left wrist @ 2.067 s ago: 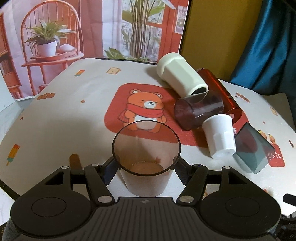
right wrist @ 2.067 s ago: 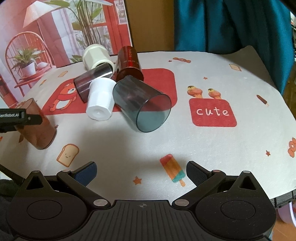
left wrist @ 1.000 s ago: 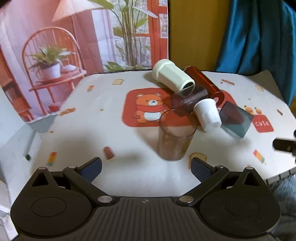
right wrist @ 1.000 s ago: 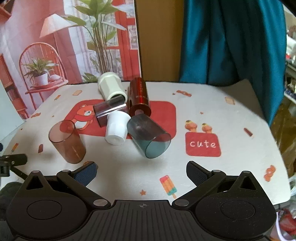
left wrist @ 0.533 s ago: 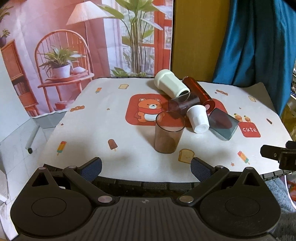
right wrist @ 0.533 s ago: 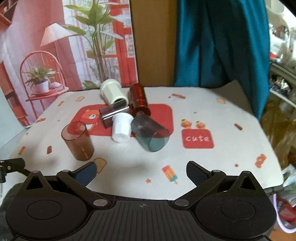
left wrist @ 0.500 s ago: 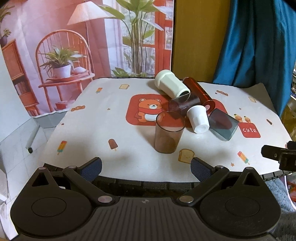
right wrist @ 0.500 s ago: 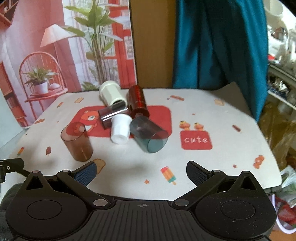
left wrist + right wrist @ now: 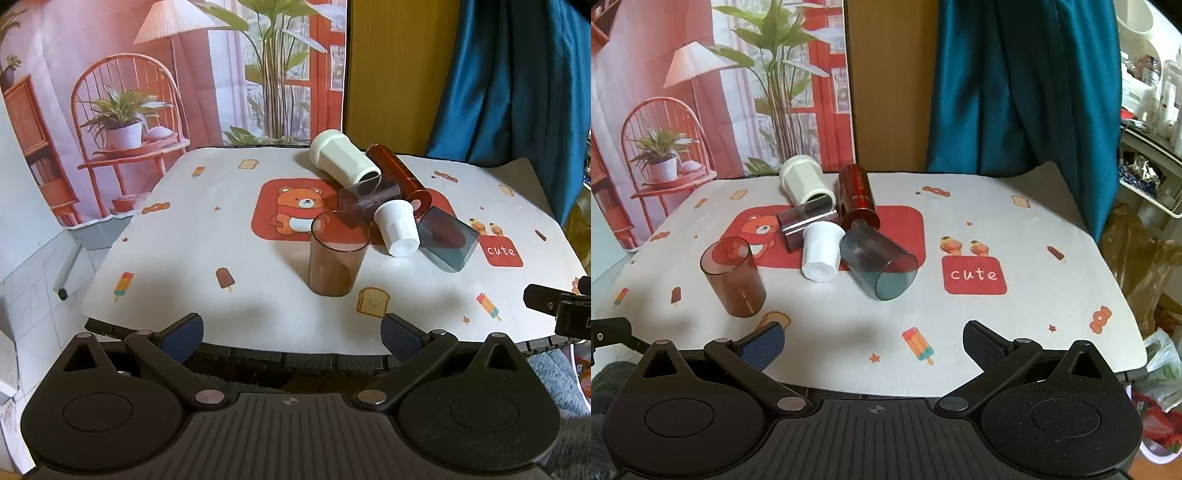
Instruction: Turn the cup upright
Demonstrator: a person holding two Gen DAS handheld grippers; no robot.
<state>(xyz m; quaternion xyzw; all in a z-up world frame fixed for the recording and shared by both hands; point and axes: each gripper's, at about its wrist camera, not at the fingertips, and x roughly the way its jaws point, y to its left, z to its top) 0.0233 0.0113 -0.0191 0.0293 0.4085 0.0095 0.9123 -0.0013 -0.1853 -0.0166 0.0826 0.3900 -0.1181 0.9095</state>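
While its mouth faces up, the translucent brown cup (image 9: 338, 254) is seen standing upright on the tablecloth (image 9: 207, 251), just beside the toppled cups (image 9: 388, 206). Both the left gripper (image 9: 291, 328) and right gripper (image 9: 873, 341) are held wide apart and empty, back at the table's near edge.

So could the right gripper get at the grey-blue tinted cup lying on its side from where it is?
Probably yes. The right gripper has open jaws, and only bare tablecloth lies ahead of the grey-blue cup. The cup's rim faces the gripper, and the white cup crowds its left flank, so a side approach looks easier.
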